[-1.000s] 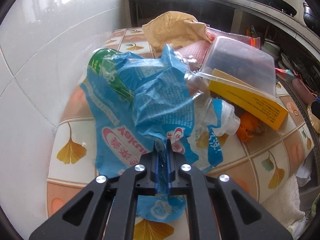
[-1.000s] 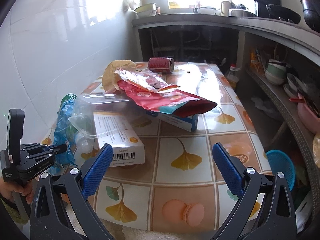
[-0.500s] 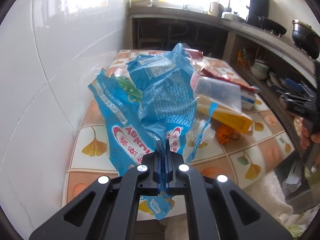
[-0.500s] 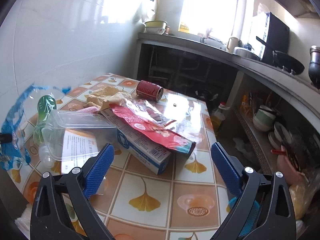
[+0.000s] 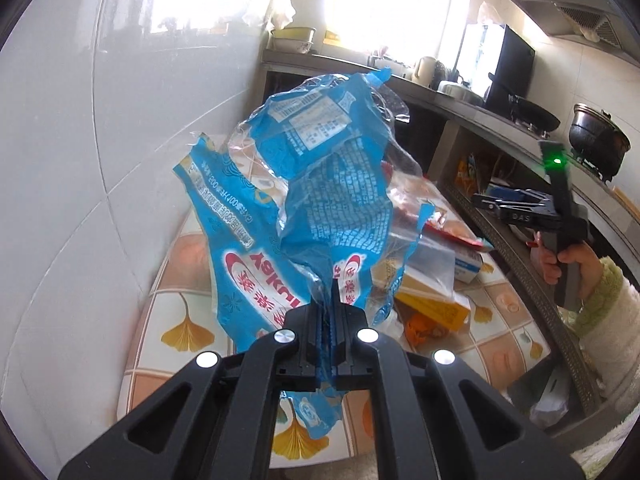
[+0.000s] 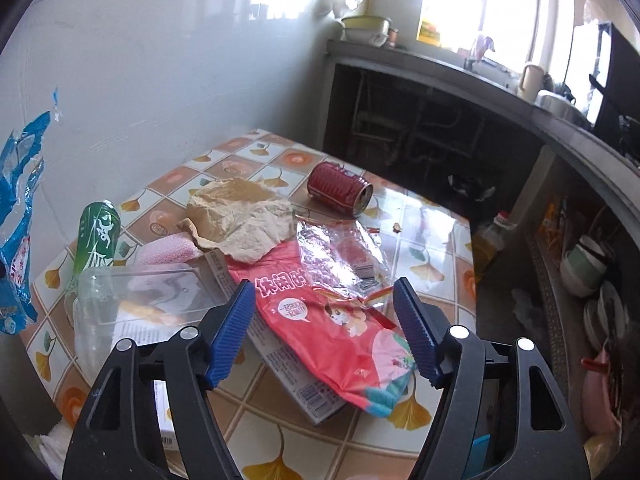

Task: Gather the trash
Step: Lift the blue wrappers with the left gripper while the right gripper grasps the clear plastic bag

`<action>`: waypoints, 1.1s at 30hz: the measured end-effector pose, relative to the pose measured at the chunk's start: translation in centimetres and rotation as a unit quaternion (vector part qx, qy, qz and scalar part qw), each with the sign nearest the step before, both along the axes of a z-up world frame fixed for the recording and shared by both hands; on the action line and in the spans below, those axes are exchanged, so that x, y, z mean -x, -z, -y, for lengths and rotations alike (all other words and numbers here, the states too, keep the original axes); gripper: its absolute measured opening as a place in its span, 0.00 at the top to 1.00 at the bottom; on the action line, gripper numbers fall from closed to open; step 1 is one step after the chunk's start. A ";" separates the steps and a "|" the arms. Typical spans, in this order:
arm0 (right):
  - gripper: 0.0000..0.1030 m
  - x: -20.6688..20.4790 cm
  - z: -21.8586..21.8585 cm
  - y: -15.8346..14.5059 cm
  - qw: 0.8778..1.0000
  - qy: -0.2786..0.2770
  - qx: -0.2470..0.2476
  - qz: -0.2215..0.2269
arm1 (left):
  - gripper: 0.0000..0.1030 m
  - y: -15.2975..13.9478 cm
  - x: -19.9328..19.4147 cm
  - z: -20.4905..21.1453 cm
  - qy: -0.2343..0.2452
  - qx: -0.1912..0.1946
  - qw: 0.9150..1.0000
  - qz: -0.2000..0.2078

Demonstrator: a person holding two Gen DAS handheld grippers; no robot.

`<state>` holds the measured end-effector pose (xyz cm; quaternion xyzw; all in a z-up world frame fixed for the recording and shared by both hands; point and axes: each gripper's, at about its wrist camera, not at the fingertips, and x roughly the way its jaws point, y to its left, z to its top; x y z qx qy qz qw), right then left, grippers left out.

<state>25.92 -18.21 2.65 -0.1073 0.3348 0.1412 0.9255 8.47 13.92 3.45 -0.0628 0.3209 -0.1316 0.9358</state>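
My left gripper (image 5: 331,312) is shut on a crumpled blue plastic wrapper (image 5: 312,208), which hangs lifted above the tiled table (image 5: 184,312). The same blue wrapper (image 6: 20,216) shows at the left edge of the right wrist view. My right gripper (image 6: 324,332) hovers over the trash pile with its jaws closing and nothing between them. Below it lie a red snack bag (image 6: 332,320), a silvery foil wrapper (image 6: 344,256), crumpled brown paper (image 6: 244,216), a clear plastic container (image 6: 152,300), a green can (image 6: 98,236) and a red can (image 6: 340,188).
A white tiled wall (image 6: 140,80) borders the table on the left. A dark counter (image 6: 500,92) with kitchenware runs behind and to the right, with shelves of bowls (image 6: 584,268) below. A person's hand in a green sleeve (image 5: 600,292) holds the right gripper.
My left gripper has lifted the blue wrapper off the pile, uncovering the green can. The right gripper has moved forward over the trash and its jaws have narrowed.
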 end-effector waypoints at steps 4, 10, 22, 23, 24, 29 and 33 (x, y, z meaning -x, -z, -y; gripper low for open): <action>0.40 -6.4 2.6 1.3 0.987 0.018 -0.093 -0.126 | 0.98 0.2 -1.2 0.1 -0.009 0.007 1.000 0.001; 0.38 -15.1 8.1 6.3 0.931 0.111 -0.214 -0.275 | 0.98 1.2 -2.9 1.2 -0.005 -0.005 1.000 -0.011; 0.40 -18.3 11.6 10.3 0.877 0.163 -0.283 -0.351 | 0.98 1.7 -4.3 2.0 0.000 -0.015 1.000 -0.024; 0.40 -18.3 12.2 10.4 0.872 0.170 -0.292 -0.353 | 0.98 1.8 -4.3 2.0 0.001 -0.014 1.000 -0.024; 0.40 -18.2 12.6 10.7 0.864 0.175 -0.304 -0.361 | 0.98 1.7 -4.4 2.0 0.001 -0.014 1.000 -0.024; 0.48 -17.6 13.0 11.6 0.839 0.167 -0.357 -0.375 | 0.98 2.0 -4.6 1.8 0.002 -0.014 1.000 -0.026; 0.72 -18.2 12.5 12.3 0.824 0.168 -0.380 -0.384 | 0.98 2.0 -4.4 1.8 0.000 -0.012 1.000 -0.026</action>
